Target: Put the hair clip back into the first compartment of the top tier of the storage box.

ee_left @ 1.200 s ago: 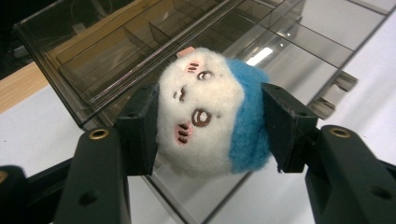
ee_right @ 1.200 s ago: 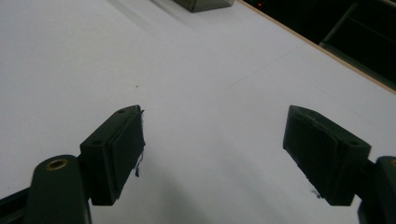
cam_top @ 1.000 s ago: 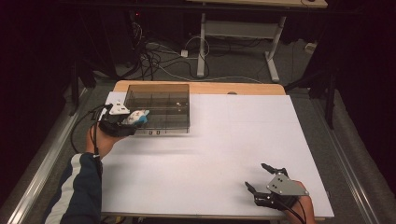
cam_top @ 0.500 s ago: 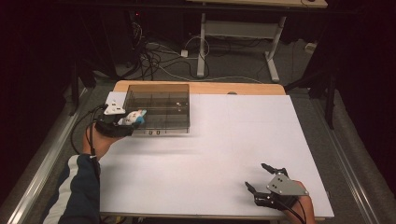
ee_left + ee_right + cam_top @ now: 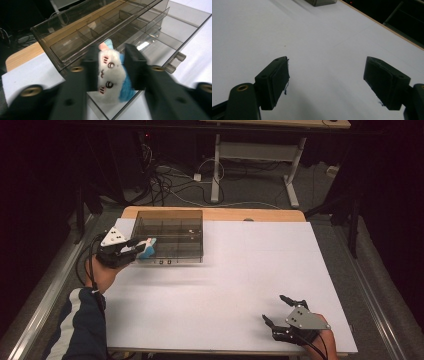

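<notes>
My left gripper (image 5: 111, 71) jaws just closing, clamped on plush toy (image 5: 111, 75) at near edge of clear compartment box (image 5: 155, 32); my right gripper (image 5: 325, 82) jaws wide apart, empty, above white table (image 5: 317, 37)

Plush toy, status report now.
Left tool just closed on plush toy at organizer box near corner. Right tool open, idle on white table. Nothing obstructing.

No legible text, labels — seemingly none.

White-blue plush toy (image 5: 111, 76); clamped at organiser box (image 5: 150, 37) edge
</notes>
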The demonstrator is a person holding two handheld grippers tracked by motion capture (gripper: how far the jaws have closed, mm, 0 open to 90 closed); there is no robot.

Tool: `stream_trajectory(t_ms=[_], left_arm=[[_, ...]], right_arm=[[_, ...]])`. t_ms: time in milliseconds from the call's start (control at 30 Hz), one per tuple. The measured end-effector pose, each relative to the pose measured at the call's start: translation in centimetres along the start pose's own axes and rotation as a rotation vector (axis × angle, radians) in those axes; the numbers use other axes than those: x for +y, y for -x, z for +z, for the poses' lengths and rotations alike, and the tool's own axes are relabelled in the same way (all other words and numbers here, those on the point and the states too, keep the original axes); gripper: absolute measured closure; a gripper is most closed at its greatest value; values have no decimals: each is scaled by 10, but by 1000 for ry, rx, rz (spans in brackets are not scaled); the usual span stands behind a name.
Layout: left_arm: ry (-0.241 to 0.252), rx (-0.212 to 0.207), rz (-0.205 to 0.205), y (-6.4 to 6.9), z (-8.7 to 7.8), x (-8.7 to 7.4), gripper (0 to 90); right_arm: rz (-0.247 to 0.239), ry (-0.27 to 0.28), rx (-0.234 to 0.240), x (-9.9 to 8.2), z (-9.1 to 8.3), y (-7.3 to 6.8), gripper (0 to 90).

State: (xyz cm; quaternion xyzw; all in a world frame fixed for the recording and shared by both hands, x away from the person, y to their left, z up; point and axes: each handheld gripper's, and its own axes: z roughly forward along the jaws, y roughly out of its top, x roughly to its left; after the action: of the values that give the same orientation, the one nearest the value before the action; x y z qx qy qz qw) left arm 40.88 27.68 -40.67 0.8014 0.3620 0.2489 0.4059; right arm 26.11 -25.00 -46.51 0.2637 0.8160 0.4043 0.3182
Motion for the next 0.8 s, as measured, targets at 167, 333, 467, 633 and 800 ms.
stream_trajectory(t_ms=[167, 333, 467, 633, 800], left_arm=[[-13, -2, -5, 1, 8, -4, 736], [-6, 5, -5, 3, 11, -4, 736], [14, 15, -12, 5, 11, -9, 735], [49, 35, -9, 8, 12, -16, 735], [70, 50, -8, 10, 12, -19, 734]], right_arm=[[0, 0, -1, 0, 0, 0, 211], [0, -3, -1, 0, 0, -1, 211], [4, -4, -4, 0, 0, 0, 211], [-5, -8, -3, 0, 1, -1, 211], [-4, -10, -5, 0, 1, -2, 211]])
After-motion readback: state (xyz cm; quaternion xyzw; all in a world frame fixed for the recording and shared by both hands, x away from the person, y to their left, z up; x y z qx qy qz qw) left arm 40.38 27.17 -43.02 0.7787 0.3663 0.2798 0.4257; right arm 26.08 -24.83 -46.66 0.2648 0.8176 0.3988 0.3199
